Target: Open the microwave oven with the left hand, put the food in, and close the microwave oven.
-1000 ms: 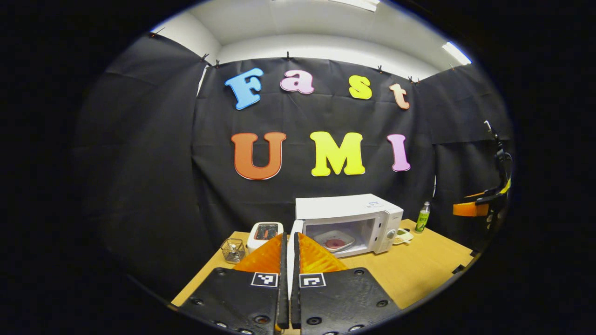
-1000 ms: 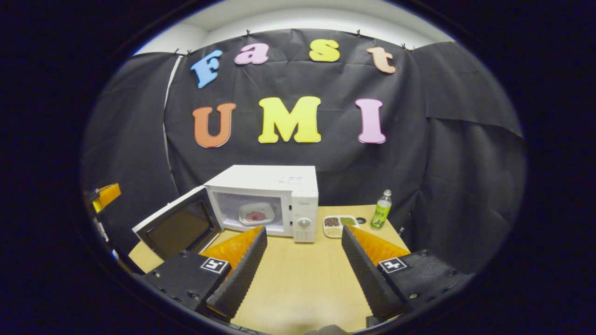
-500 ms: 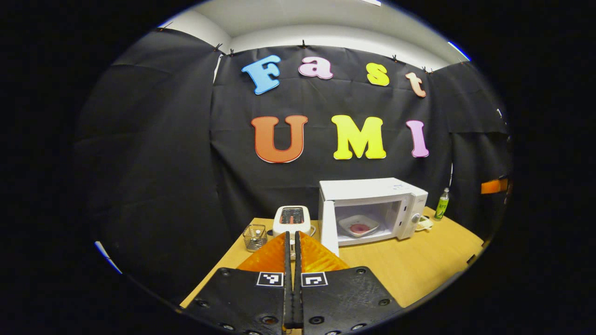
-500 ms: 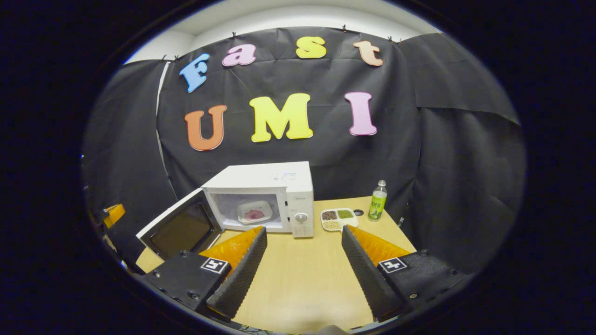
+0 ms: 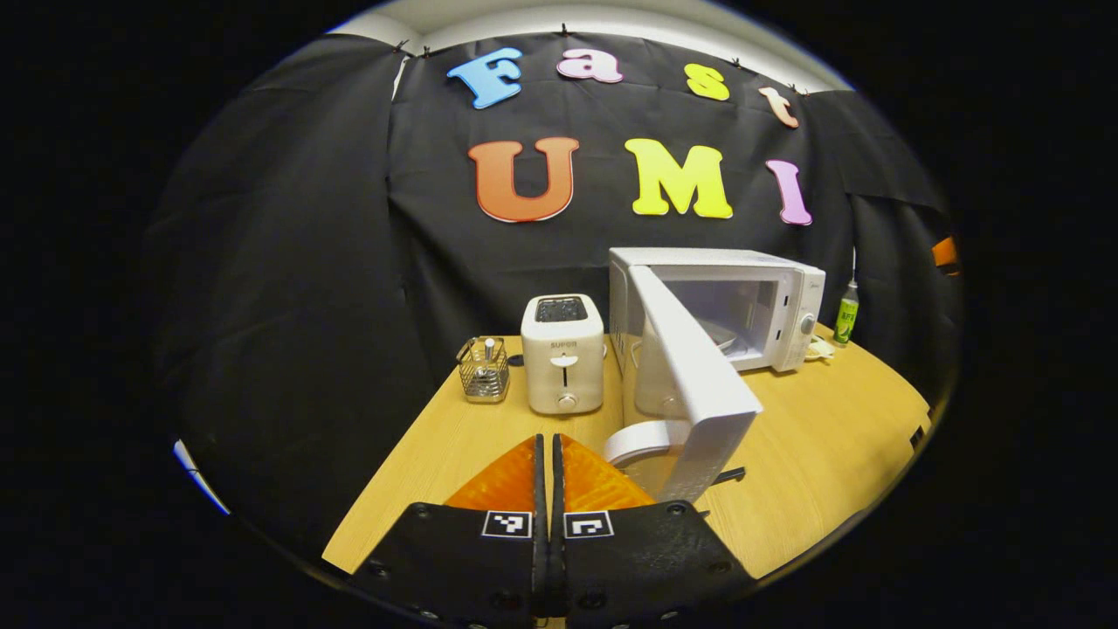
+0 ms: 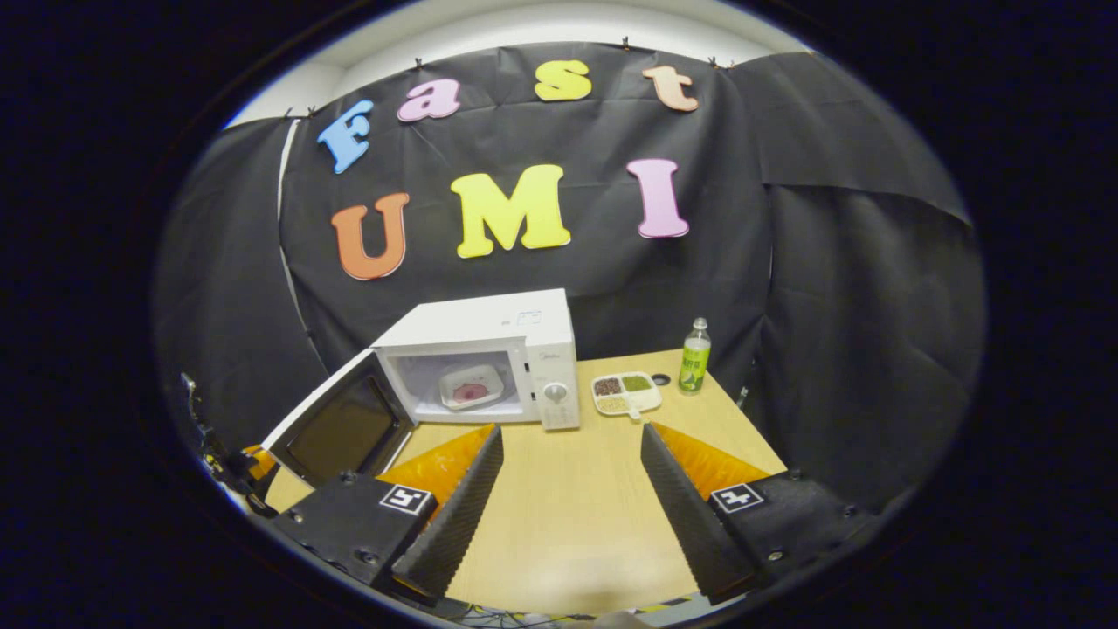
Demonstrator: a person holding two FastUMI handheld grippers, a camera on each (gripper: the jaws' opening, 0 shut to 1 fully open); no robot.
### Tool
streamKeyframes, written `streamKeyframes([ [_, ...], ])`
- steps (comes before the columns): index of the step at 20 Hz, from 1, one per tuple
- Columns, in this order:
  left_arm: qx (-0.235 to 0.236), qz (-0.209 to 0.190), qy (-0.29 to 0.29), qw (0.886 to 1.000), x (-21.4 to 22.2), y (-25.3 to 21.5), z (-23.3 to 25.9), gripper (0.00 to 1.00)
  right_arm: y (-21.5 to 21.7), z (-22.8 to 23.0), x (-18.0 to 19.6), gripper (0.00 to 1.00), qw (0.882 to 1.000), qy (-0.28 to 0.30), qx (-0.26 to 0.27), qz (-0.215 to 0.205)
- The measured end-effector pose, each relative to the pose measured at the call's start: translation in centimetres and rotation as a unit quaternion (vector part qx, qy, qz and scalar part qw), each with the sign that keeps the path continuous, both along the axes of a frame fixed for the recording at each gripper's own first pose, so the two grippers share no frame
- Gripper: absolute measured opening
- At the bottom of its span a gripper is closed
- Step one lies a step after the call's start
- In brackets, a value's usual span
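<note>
Two steps done, one left: microwave oven (image 6: 489,354) door (image 5: 694,384) swung wide, plate of food (image 6: 470,387) inside the cavity; left hand-held gripper (image 5: 548,459) pressed together just behind the door, right hand-held gripper (image 6: 572,467) spread empty above the table (image 6: 559,515).

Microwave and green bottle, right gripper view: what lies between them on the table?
A divided tray of grains or beans lies on the table between the microwave and the bottle, with a small dark round thing beside the bottle.
</note>
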State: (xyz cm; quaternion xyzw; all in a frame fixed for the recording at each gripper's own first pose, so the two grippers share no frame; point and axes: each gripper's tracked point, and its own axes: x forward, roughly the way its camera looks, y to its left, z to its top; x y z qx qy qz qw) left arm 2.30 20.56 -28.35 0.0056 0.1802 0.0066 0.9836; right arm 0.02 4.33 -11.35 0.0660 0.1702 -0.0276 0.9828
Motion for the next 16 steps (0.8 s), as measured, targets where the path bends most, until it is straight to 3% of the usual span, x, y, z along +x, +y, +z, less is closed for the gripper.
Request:
streamKeyframes([
  [1, -0.010, 0.000, -0.003, 1.000, 0.3, 0.2, -0.4, 0.00, 0.0, -0.1, -0.2, 0.92, 1.000, 0.003, 0.003, -0.001],
  [2, -0.017, 0.006, -0.001, 1.000, 0.5, 0.4, -0.7, 0.00, -0.3, 0.0, -0.1, 1.00, 1.000, 0.004, 0.002, -0.002],
  [9, -0.022, -0.014, -0.001, 1.000, 1.3, -1.5, -1.8, 0.00, -0.3, 0.5, -0.1, 1.00, 1.000, 0.008, 0.009, -0.006],
  [10, -0.023, -0.018, -0.004, 1.000, 1.3, -2.0, -1.5, 0.00, -0.2, 0.6, 0.0, 0.92, 1.000, 0.008, 0.007, -0.006],
  [11, -0.024, -0.024, -0.005, 0.999, 1.4, -2.8, -1.4, 0.00, -0.1, 0.6, 0.0, 1.00, 1.000, 0.008, 0.007, -0.005],
  [16, -0.032, -0.073, -0.018, 0.997, 1.8, -8.4, -0.4, 0.00, 0.4, 0.9, -0.3, 1.00, 1.000, 0.006, 0.007, -0.004],
])
